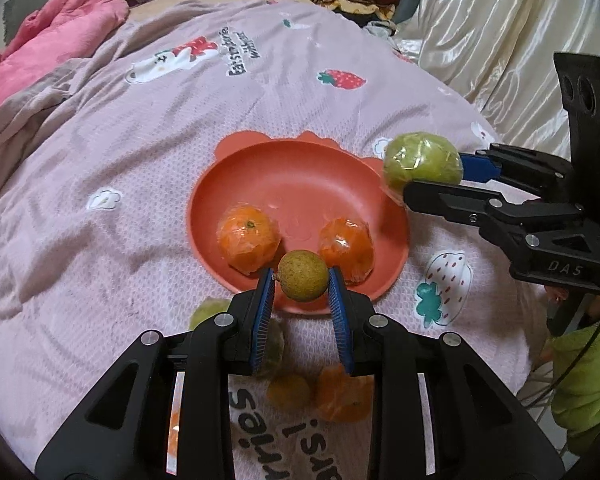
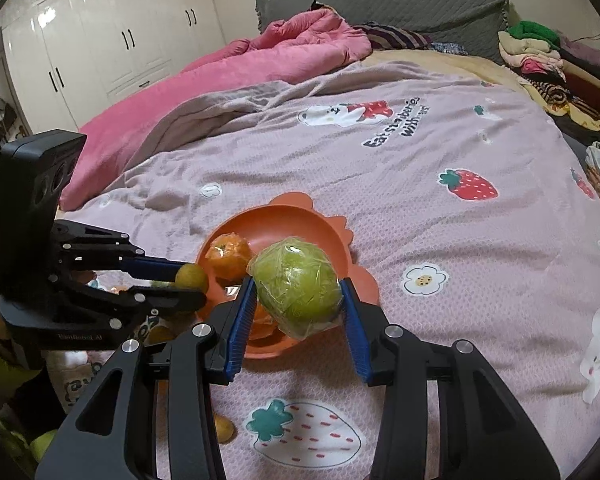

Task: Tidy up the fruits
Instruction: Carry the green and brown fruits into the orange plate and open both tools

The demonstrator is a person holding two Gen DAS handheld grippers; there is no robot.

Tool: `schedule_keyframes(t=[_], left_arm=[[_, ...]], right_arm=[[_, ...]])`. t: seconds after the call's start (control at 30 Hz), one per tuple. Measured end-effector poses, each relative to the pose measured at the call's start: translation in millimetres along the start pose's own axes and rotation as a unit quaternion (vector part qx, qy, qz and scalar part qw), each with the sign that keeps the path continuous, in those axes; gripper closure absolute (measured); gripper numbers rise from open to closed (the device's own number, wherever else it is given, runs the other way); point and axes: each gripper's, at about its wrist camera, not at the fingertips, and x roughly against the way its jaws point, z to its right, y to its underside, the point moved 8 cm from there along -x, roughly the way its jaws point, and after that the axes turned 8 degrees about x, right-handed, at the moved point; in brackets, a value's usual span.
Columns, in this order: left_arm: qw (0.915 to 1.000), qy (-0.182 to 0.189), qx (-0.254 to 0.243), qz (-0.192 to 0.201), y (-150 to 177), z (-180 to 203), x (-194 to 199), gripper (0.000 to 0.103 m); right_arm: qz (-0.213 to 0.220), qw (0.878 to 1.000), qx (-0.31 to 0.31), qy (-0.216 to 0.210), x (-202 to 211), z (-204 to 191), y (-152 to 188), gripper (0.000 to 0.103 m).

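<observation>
An orange-red plate (image 1: 300, 168) (image 2: 300, 220) lies on the pink strawberry blanket and holds two plastic-wrapped oranges (image 1: 249, 239) (image 1: 346, 248). My left gripper (image 1: 302, 280) is shut on a small yellow-brown round fruit (image 1: 303, 275), held over the plate's near rim. In the right wrist view that same fruit (image 2: 192, 276) shows at the left gripper's tips. My right gripper (image 2: 298, 292) is shut on a large wrapped green fruit (image 2: 298, 284) (image 1: 422, 160), held over the plate's right edge. One orange (image 2: 228, 254) shows on the plate in the right wrist view.
Loose fruits lie on the blanket near me: a green one (image 1: 208, 312), a small yellowish one (image 1: 288, 390) and a wrapped orange (image 1: 344, 396). A pink duvet (image 2: 236, 72) is bunched at the far left, folded clothes (image 2: 548, 56) at the far right. A green sleeve (image 1: 588, 376) is at the right.
</observation>
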Motion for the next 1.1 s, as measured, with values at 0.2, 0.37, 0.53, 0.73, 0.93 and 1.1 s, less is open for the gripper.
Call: schedule_keyframes(t=[0.2,0.37,0.53,0.73,0.93,1.1], left_arm=[[1.0000,-0.001,0.001,-0.009,-1.1,-2.6,-9.7,0.083],[0.9999,0.000,0.005,-0.015,-2.4,-6.7,-16.3,0.083],[0.9998,0.002,0.006,-0.016,-2.1,-8.2,-17.3,0.083],[0.9999,0.004,0.007,-0.015,-2.8,-8.8,-16.9,0.083],[0.9999,0.005,0.007,-0.013,-3.2,-9.0,-16.3,0.083],[0.9999,0.007,0.008,-0.012,-3.8,-10.3,-16.0,0.083]], right_arm=[[-0.012,1.000,0.009,-0.002,-10.4,-2.8,-2.7,0.062],[-0.022,1.000,0.015,-0.002,-18.6,-4.8,-4.6,0.062],[-0.033,0.999,0.018,-0.001,-26.7,-5.3,-5.6,0.062],[-0.046,0.999,0.020,-0.001,-35.7,-7.1,-6.9,0.062],[-0.057,0.998,0.024,0.001,-44.6,-7.1,-8.9,0.062],[-0.071,0.997,0.024,0.001,-54.8,-7.3,-7.5,0.062]])
